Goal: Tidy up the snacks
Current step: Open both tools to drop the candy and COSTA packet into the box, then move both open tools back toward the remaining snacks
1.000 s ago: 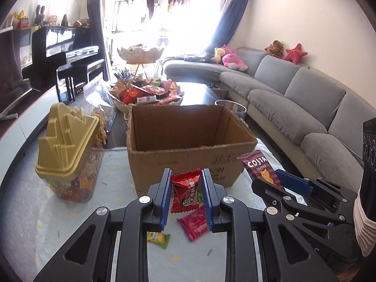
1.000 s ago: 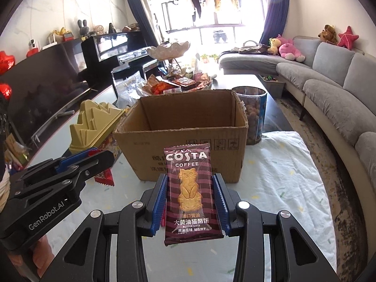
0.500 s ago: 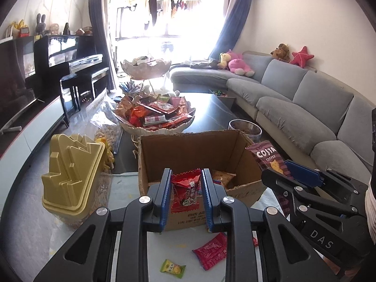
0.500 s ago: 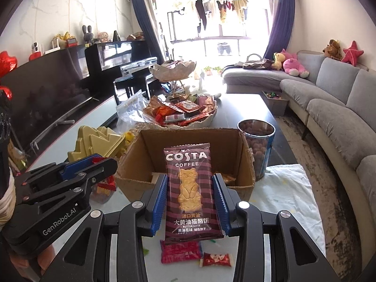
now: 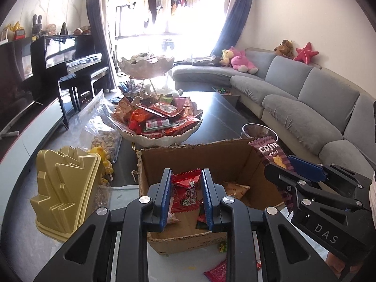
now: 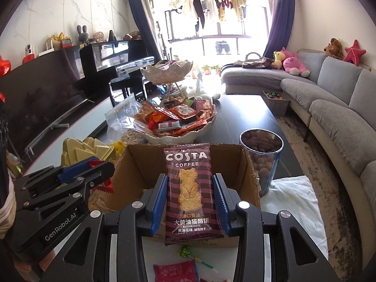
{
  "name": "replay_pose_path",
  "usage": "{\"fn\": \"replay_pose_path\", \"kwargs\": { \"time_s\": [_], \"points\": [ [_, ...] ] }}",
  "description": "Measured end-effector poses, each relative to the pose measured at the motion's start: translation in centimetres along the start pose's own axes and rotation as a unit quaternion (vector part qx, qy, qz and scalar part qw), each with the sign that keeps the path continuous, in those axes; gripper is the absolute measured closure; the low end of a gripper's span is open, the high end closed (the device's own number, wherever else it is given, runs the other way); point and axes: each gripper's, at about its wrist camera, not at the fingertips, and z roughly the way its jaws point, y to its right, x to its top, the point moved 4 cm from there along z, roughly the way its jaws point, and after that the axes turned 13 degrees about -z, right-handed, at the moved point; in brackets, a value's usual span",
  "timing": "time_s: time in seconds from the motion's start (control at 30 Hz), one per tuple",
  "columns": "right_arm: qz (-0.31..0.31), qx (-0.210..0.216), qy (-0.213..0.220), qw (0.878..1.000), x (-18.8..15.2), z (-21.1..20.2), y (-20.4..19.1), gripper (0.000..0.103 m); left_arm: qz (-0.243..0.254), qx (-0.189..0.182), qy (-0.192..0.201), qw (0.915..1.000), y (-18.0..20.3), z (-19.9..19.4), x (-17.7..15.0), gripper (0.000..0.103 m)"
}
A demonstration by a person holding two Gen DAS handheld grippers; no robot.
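Both grippers hang over the cardboard box (image 5: 211, 162): the left gripper (image 5: 185, 195) is clamped on a red snack packet (image 5: 186, 193), the right gripper (image 6: 190, 199) on a Costa biscuit pack (image 6: 190, 188). A few snacks already lie inside the box (contents partly hidden); loose red packets (image 6: 175, 271) remain on the cloth just in front of the box.

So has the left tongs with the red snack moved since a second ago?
Yes. The left tongs, shut on the red snack packet, have advanced toward the cardboard box: earlier short of its front wall, now over its opening.
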Motion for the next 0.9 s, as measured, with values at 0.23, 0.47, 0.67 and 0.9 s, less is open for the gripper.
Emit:
{"fn": "replay_pose_path", "kwargs": {
  "time_s": [0.23, 0.47, 0.67, 0.9],
  "points": [
    [0.0, -0.011, -0.011, 1.0, 0.2, 1.9, 0.6, 0.052, 0.011, 0.02, 0.011, 0.9997, -0.3, 0.6, 0.4, 0.058],
    [-0.005, -0.014, -0.006, 1.0, -0.9, 0.8, 0.5, 0.04, 0.01, 0.022, 0.024, 0.9994, -0.3, -1.6, -0.5, 0.042],
    [-0.006, -0.009, -0.001, 1.0, -1.7, -1.0, -0.2, 0.034, 0.0, 0.018, 0.028, 0.9995, -0.6, -4.1, -1.5, 0.038],
    [-0.009, -0.006, -0.004, 1.0, -3.1, -3.0, -1.5, 0.03, 0.0, 0.021, 0.036, 0.9991, -0.8, -6.8, -2.7, 0.035]
  ]
}}
